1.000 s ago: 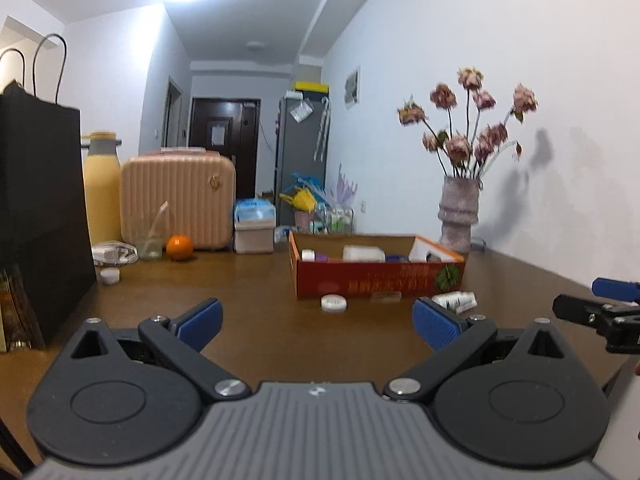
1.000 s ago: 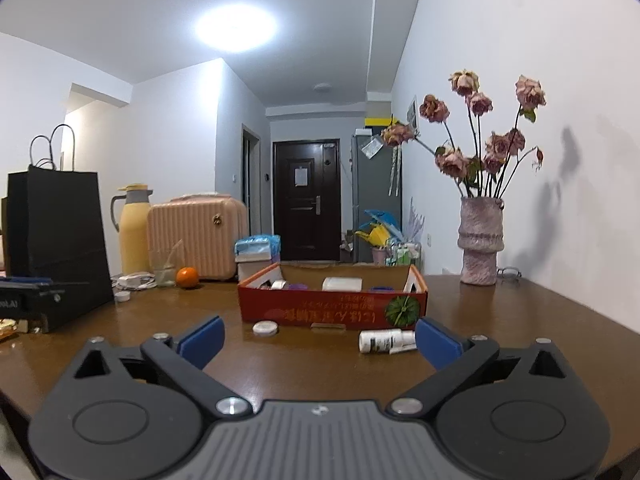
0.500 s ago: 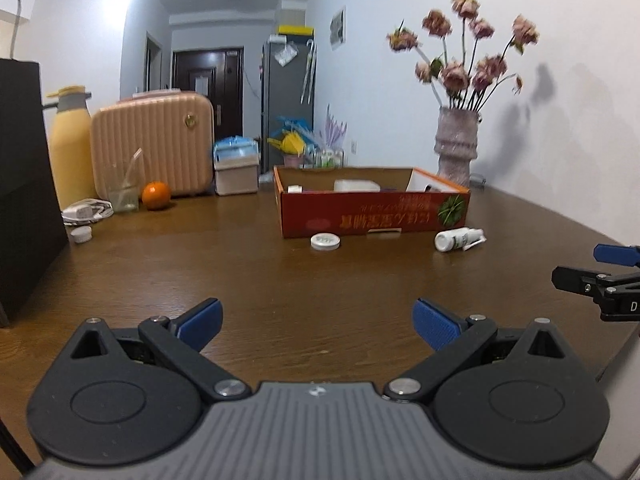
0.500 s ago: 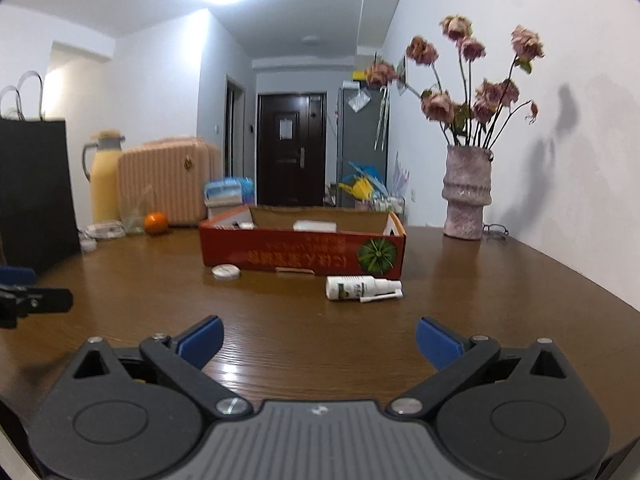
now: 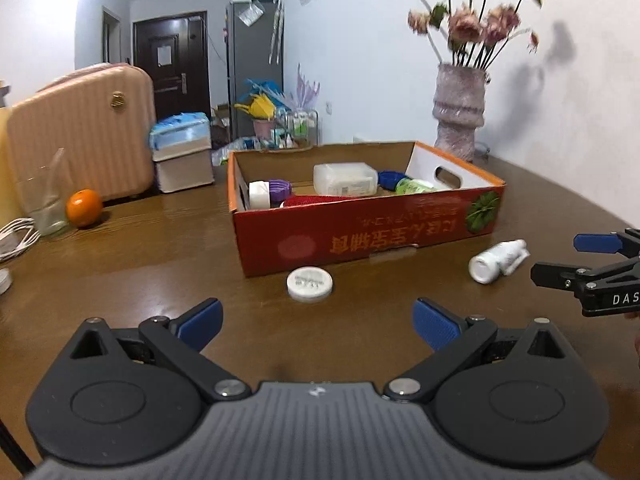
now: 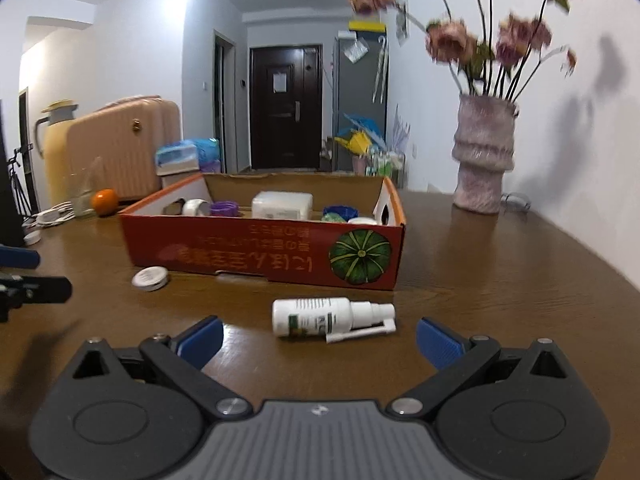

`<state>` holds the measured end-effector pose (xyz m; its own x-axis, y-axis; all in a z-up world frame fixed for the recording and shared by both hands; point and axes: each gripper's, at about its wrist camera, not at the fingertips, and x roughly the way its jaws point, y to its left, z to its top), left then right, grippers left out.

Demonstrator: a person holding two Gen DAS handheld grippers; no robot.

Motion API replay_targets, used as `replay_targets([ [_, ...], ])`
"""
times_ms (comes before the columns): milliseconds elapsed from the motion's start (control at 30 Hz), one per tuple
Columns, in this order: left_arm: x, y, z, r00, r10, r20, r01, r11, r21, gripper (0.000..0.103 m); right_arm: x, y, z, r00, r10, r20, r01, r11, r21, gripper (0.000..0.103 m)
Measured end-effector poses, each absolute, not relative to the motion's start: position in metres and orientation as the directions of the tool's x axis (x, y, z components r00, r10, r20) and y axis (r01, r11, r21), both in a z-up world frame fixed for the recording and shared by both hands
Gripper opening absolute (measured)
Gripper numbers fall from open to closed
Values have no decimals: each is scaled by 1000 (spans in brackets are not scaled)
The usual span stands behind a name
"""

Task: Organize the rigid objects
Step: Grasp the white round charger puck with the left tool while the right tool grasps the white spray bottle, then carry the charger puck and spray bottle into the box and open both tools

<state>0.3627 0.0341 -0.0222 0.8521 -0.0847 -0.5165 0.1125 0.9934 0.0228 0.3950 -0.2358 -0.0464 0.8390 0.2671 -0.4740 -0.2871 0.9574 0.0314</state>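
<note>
Holding both level above the worktop [image 5: 160, 264], we keep left gripper [image 5: 318, 322] and right gripper [image 6: 320, 334] spread wide, empty, facing the spray bottle [image 6: 320, 316].

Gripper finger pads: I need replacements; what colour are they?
Blue, on black arms; clearest in the left wrist view: left gripper finger pads.

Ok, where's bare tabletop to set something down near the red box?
Bare wood lies between the red cardboard box and pink ribbed vase, and left of the box toward the orange fruit. The box front is crowded: round white lid, white spray bottle. Both open grippers, left gripper and right gripper, hover there.
</note>
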Motion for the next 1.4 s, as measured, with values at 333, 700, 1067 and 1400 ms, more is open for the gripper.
replay_targets([
  [333,443,35,-50,787,-118,-606,140,990,-11,103,473,-233,-67,777,272,-568,-280,957,76,103],
  [700,467,37,-62,760,-134,-636,148,988,-31,79,497,-223,-78,713,311,-628,-299,945,129,103],
  [1067,465,32,-63,783,-129,-609,160,987,-3,40,494,-211,-78,715,255,-651,-308,951,33,98],
  [1400,451,30,-59,782,-158,-604,195,981,-3,40,486,-215,-75,725,251,-641,-287,957,50,98],
])
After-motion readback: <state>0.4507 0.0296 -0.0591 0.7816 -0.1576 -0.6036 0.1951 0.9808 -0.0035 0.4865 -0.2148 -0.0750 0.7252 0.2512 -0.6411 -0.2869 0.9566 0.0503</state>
